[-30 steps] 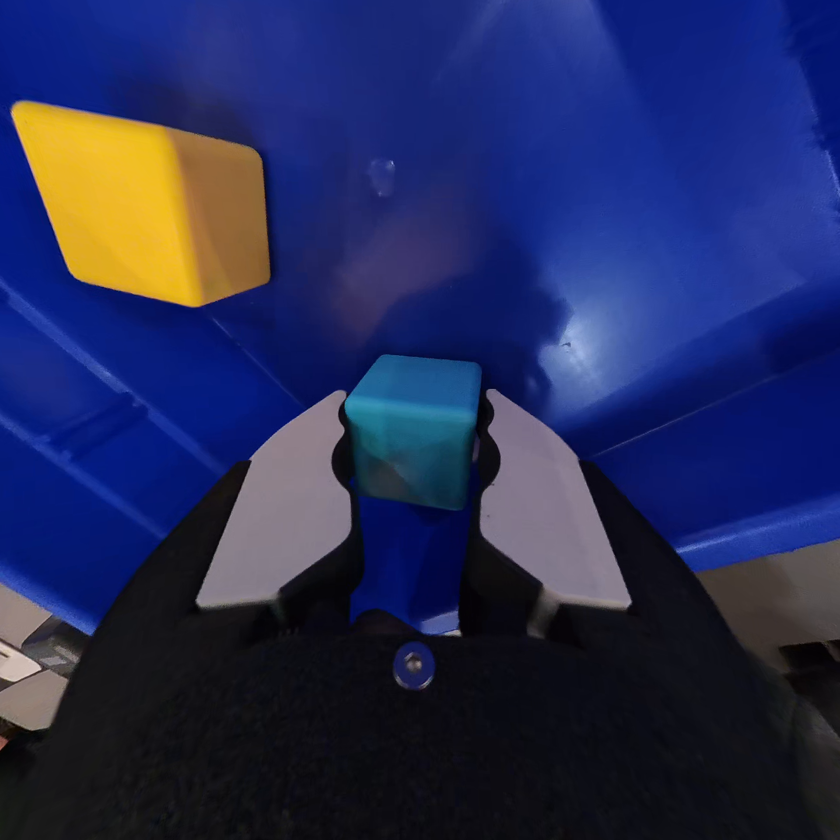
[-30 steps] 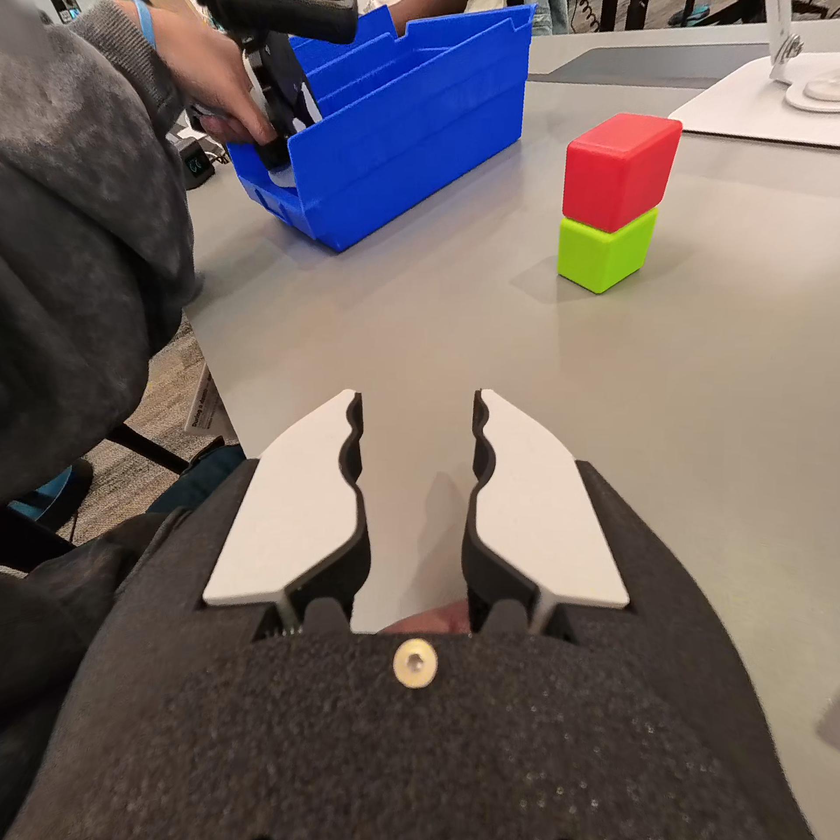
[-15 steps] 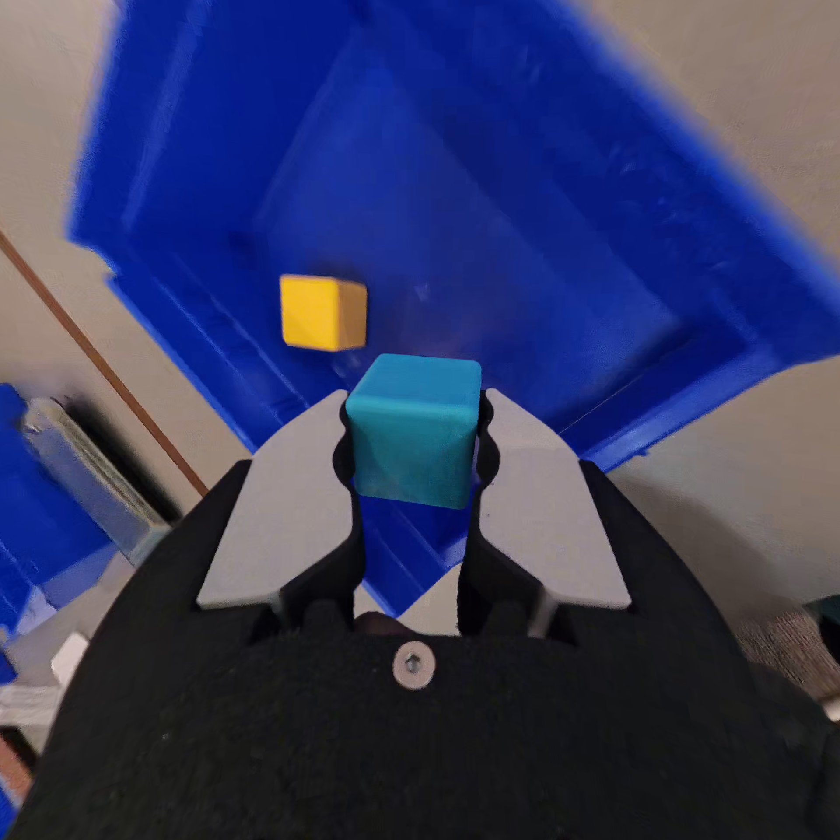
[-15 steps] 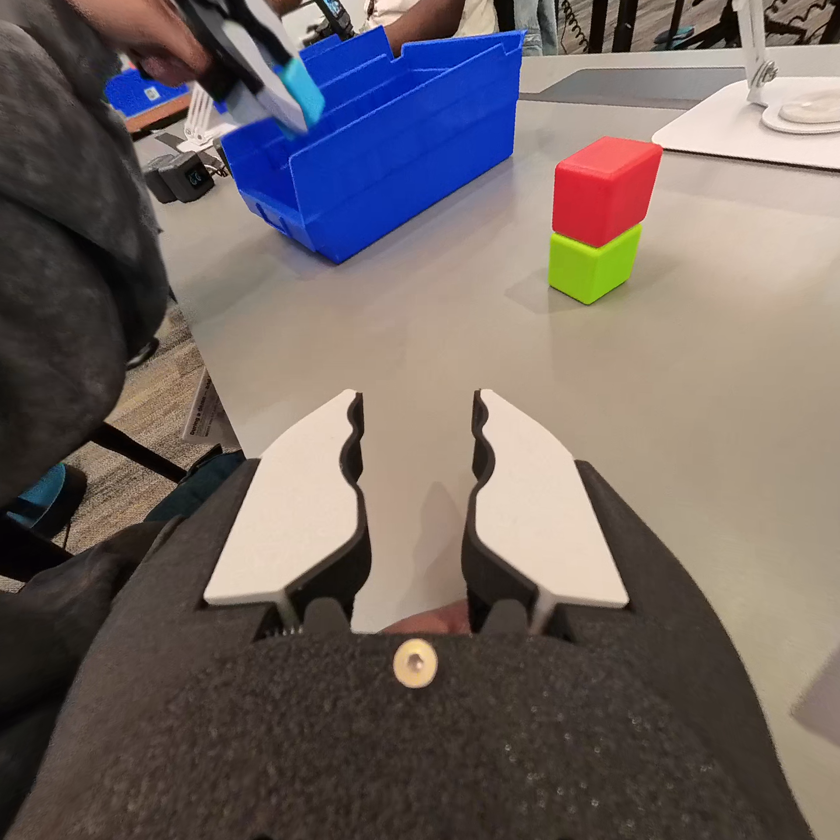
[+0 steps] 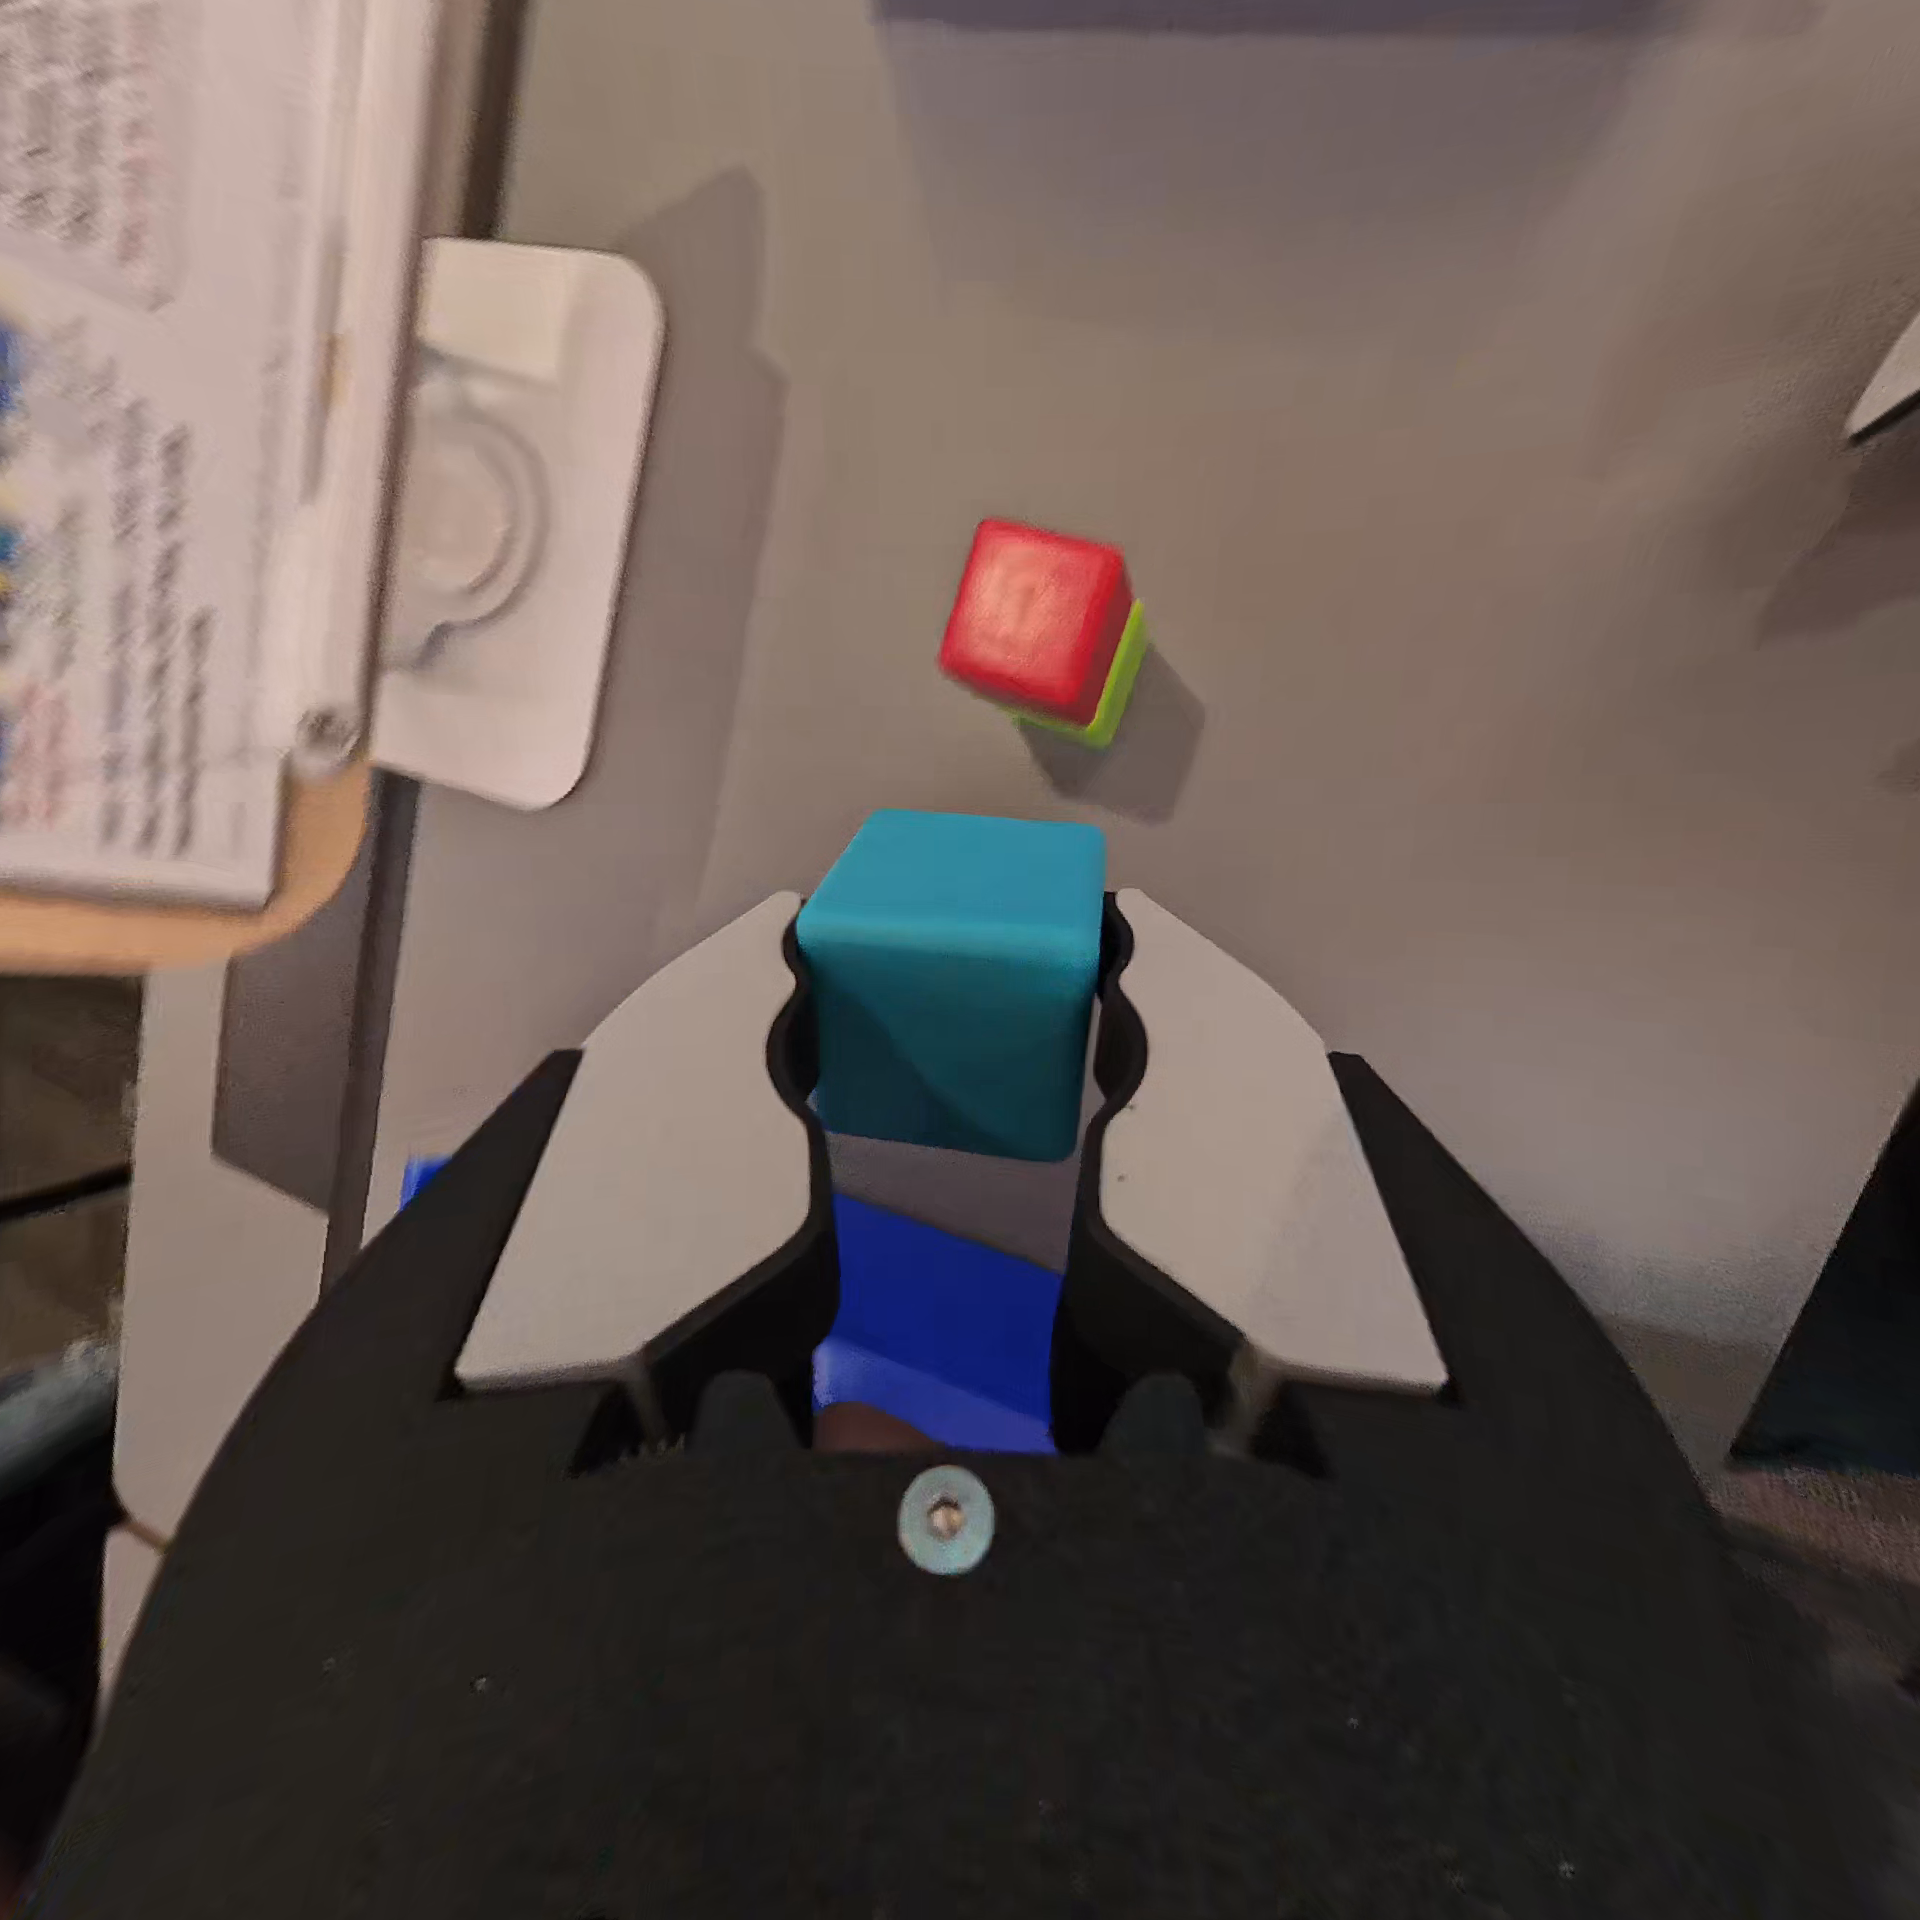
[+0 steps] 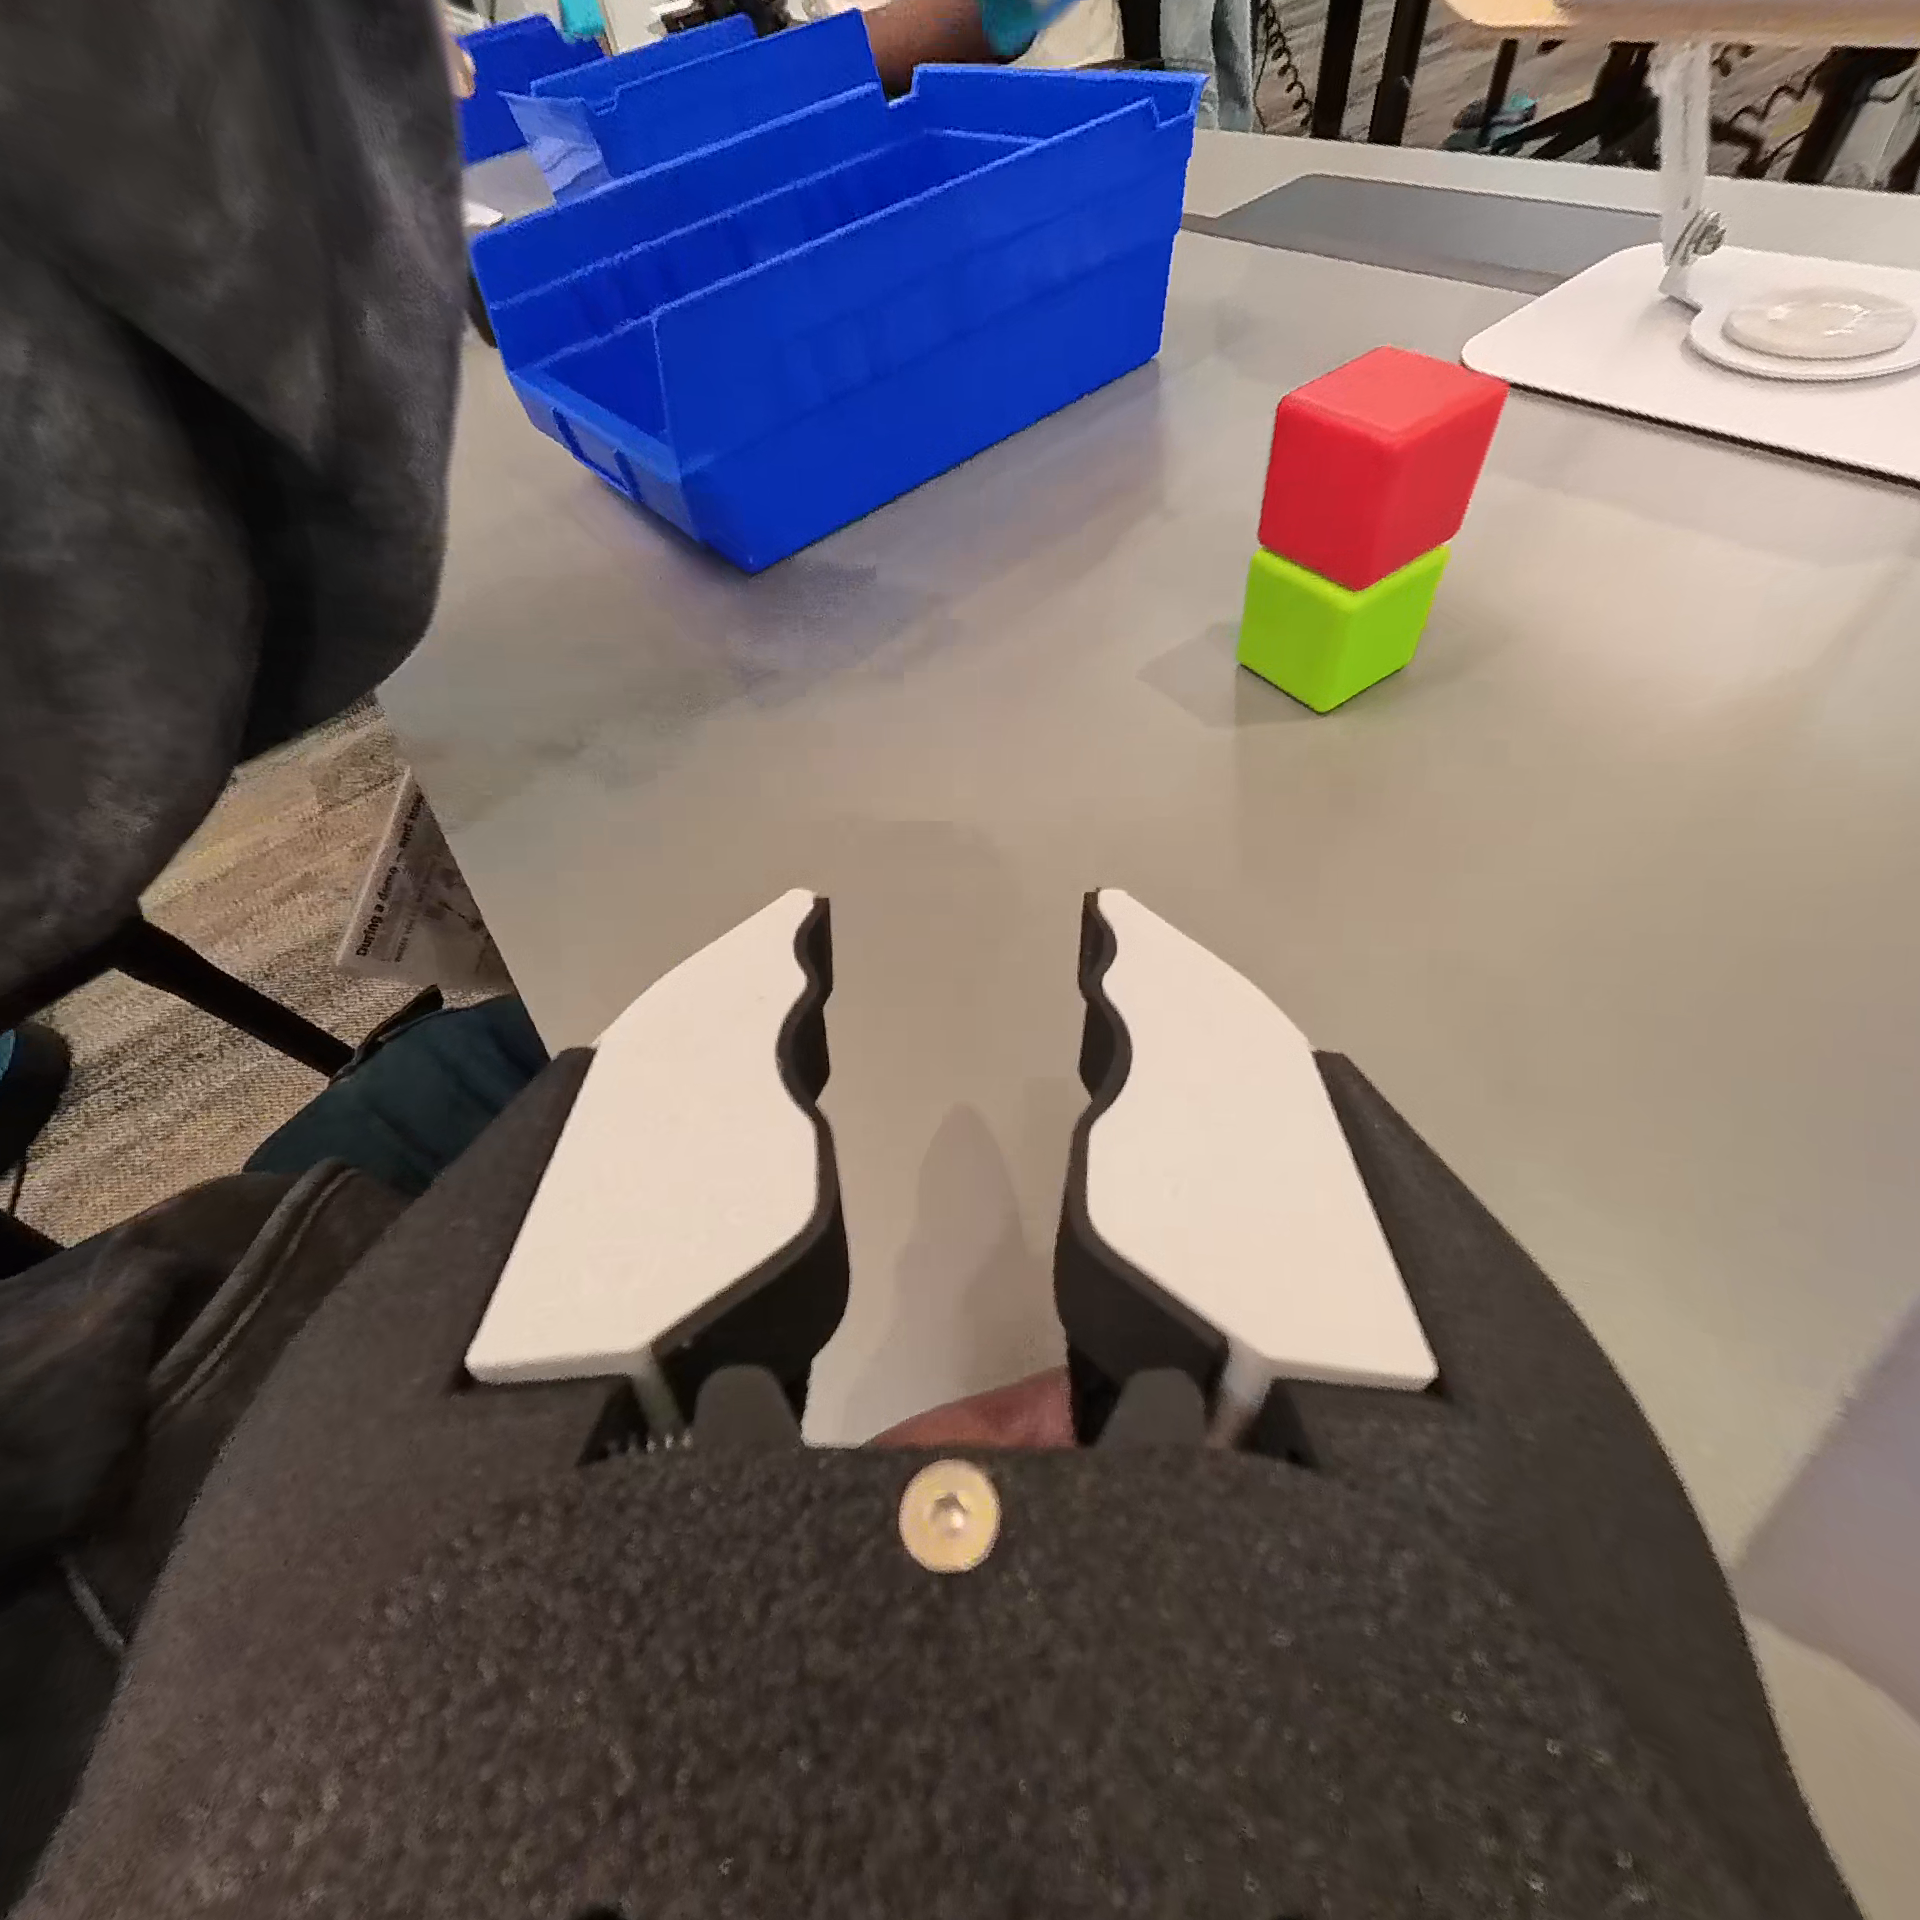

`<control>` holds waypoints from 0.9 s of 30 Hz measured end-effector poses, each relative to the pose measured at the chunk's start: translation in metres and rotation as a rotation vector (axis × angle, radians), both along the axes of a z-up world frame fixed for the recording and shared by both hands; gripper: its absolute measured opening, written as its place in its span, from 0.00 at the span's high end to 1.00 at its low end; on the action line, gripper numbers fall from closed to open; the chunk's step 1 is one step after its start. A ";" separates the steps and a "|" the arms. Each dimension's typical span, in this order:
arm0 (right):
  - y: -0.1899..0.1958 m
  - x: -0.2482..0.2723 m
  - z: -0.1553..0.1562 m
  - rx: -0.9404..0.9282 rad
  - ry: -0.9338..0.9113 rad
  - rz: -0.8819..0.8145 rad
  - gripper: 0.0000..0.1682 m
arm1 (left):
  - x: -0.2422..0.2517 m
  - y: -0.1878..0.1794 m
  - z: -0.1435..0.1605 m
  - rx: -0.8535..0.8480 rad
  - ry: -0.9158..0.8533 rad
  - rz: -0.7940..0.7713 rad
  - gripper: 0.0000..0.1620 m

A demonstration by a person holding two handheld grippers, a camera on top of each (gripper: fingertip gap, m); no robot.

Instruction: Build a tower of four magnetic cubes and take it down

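My left gripper is shut on a teal cube, both pads pressed on its sides, and holds it high above the grey table. Ahead and below it stands a red cube on a lime green cube. In the right wrist view the same stack shows the red cube on top of the green cube, right of centre. My right gripper is open and empty, low over the near part of the table.
A blue bin stands at the back left of the table, its edge also shows under my left gripper. A white pad with a stand lies at the back right. A clipboard with papers hangs at the left. A person's grey sleeve fills the left.
My left gripper has lifted the teal cube out of the blue bin, leaving the yellow cube there, and swung over the table toward the red-green stack. The right gripper has stayed open, nearly still.
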State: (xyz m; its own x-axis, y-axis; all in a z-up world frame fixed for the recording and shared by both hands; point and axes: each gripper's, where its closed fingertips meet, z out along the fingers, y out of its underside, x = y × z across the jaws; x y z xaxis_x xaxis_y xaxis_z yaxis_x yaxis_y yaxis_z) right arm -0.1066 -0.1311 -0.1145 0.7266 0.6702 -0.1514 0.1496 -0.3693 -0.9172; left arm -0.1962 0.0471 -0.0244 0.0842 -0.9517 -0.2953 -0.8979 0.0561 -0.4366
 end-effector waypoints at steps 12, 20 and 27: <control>-0.004 0.003 -0.005 0.008 -0.036 -0.013 0.73 | 0.083 0.020 -0.061 -0.109 0.392 -0.176 0.69; -0.002 0.009 -0.005 0.003 -0.031 -0.025 0.73 | 0.083 0.019 -0.080 -0.112 0.427 -0.211 0.69; -0.002 0.010 -0.006 0.003 -0.046 -0.024 0.73 | 0.088 0.013 -0.077 -0.134 0.391 -0.221 0.65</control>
State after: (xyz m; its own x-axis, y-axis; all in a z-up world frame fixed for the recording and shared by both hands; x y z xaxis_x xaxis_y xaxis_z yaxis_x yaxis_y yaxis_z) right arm -0.0967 -0.1332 -0.1207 0.7483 0.6532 -0.1155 0.1829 -0.3706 -0.9106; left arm -0.1086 0.0603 -0.1011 -0.2177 -0.9663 -0.1374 -0.9694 0.2304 -0.0844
